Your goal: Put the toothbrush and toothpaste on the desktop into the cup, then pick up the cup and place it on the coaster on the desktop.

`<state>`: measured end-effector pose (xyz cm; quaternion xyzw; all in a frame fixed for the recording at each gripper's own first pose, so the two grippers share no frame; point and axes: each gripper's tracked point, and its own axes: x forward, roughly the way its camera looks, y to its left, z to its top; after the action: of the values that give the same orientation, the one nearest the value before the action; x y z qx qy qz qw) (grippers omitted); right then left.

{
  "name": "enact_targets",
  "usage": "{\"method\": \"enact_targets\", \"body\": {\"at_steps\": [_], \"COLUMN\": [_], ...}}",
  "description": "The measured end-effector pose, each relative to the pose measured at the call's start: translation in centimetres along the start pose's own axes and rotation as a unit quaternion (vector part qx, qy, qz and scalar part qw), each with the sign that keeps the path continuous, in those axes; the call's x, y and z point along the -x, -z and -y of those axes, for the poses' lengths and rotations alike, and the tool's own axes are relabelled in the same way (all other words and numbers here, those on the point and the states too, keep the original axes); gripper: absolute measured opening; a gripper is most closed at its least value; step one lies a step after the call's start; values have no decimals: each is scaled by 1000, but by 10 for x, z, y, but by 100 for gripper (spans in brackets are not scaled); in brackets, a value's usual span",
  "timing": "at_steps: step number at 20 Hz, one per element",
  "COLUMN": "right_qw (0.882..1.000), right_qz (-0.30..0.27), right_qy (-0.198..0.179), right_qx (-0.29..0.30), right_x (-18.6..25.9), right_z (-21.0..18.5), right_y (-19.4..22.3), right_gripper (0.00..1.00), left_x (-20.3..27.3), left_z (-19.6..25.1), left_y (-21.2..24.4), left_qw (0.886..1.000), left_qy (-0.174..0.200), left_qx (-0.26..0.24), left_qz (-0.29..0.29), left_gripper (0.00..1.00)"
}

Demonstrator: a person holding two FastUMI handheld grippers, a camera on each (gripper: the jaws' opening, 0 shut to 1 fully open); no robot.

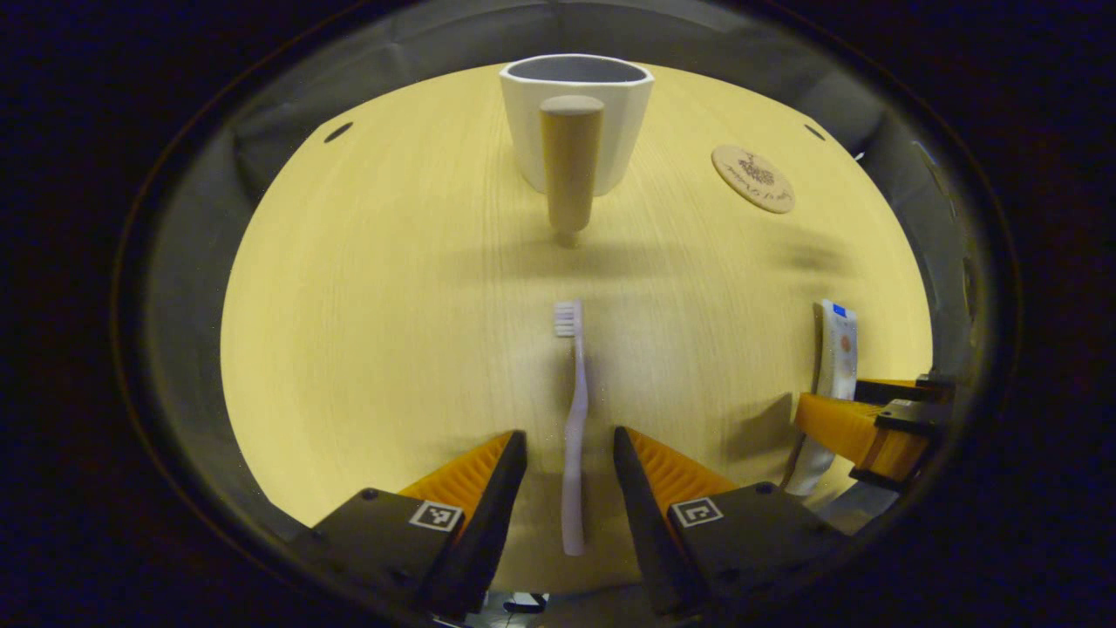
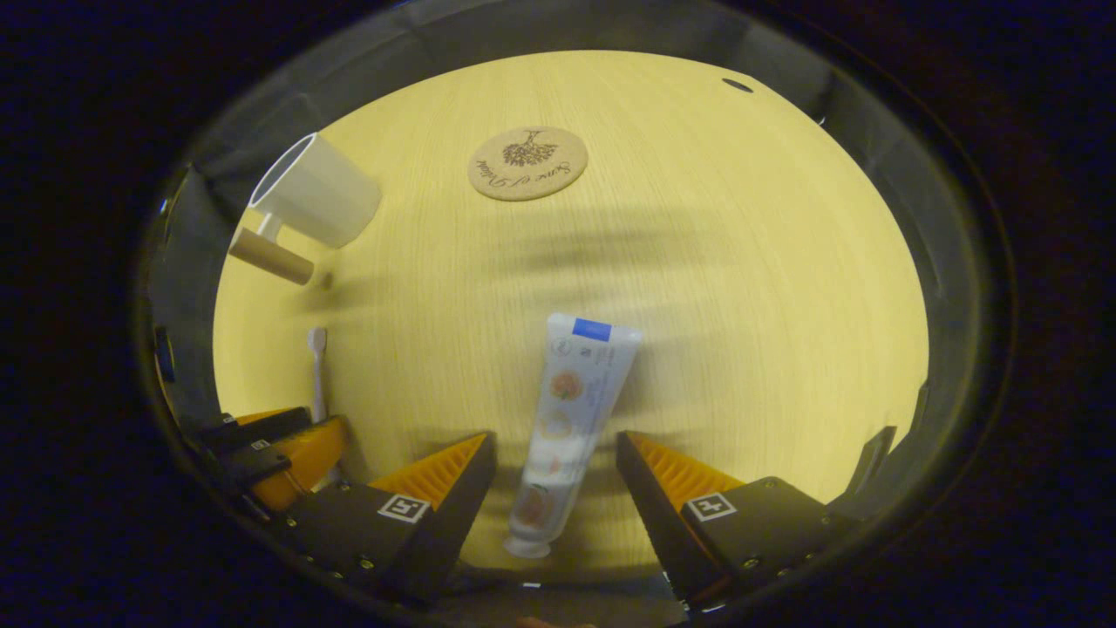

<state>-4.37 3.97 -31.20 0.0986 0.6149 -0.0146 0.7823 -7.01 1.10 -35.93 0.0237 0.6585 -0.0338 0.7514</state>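
I'm seeing the left gripper (image 1: 570, 449) with its fingers standing apart, straddling the toothbrush (image 1: 574, 436) lying flat on the bench (image 1: 366, 331). The handle is running between the two fingers without touching either, as far as I can tell; the bristle head is pointing ahead, past the fingertips. Straight ahead of the fingers, well beyond the brush, the white cup (image 1: 575, 118) is standing upright, its wooden handle (image 1: 570, 166) facing me. Ahead and to the right of the fingers the round cork coaster (image 1: 752, 178) is lying bare, apart from the cup.

I'm seeing the right gripper (image 2: 556, 453) with fingers also apart, either side of the toothpaste tube (image 2: 571, 419). The tube is lying flat, cap end back between the fingers, crimped end ahead and slightly right. Gaps are showing on both sides, so nothing is clamped. The coaster is sitting straight ahead of these fingers, the cup far ahead-left.

Both grippers are sitting low over the bench, side by side.
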Motion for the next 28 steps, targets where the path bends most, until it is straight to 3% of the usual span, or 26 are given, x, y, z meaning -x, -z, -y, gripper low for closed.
{"method": "enact_targets", "body": {"at_steps": [2,3,4,5,7,8,9,10,13,14,15,16,21,25,28], "right_qw": [1000,1000,1000,1000,1000,1000,1000,1000,998,997,997,997,992,984,974], "right_qz": [-5,1,-3,-1,2,8,7,12,25,39,35,41,89,151,203], "right_qy": [11,19,19,17,14,14,7,-2,-37,-43,-52,-56,-85,-89,-98], "right_qx": [10,12,10,15,5,-5,-12,-15,-34,-43,-37,-39,-28,4,28], "right_x": [-1,0,-1,-1,-1,-1,1,1,3,4,3,5,24,53,79], "right_z": [3,6,5,7,7,10,10,11,9,10,8,10,2,-2,-11], "right_y": [3,0,1,2,1,0,1,1,-1,-4,-2,-4,-16,-31,-44], "right_gripper": [75,74,53,53,42,42,30,30,23,18,15,15,15,15,14], "left_x": [1,0,1,1,3,1,0,2,3,5,4,5,33,79,116], "left_z": [1,1,2,0,2,2,3,3,3,2,3,2,-4,-10,-16], "left_y": [1,0,-1,-1,-2,-2,-2,-2,-3,-4,-4,-6,-22,-43,-63], "left_qw": [1000,1000,1000,1000,1000,1000,1000,1000,999,998,997,996,988,970,949], "left_qy": [-2,-4,-3,-3,4,3,7,12,27,33,39,43,56,57,56], "left_qx": [3,13,10,5,5,8,7,-2,-7,0,1,1,16,38,49], "left_qz": [5,8,9,11,16,19,21,25,45,59,64,74,146,235,305], "left_gripper": [61,50,39,44,17,18,14,21,10,16,14,7,8,7,7]}}
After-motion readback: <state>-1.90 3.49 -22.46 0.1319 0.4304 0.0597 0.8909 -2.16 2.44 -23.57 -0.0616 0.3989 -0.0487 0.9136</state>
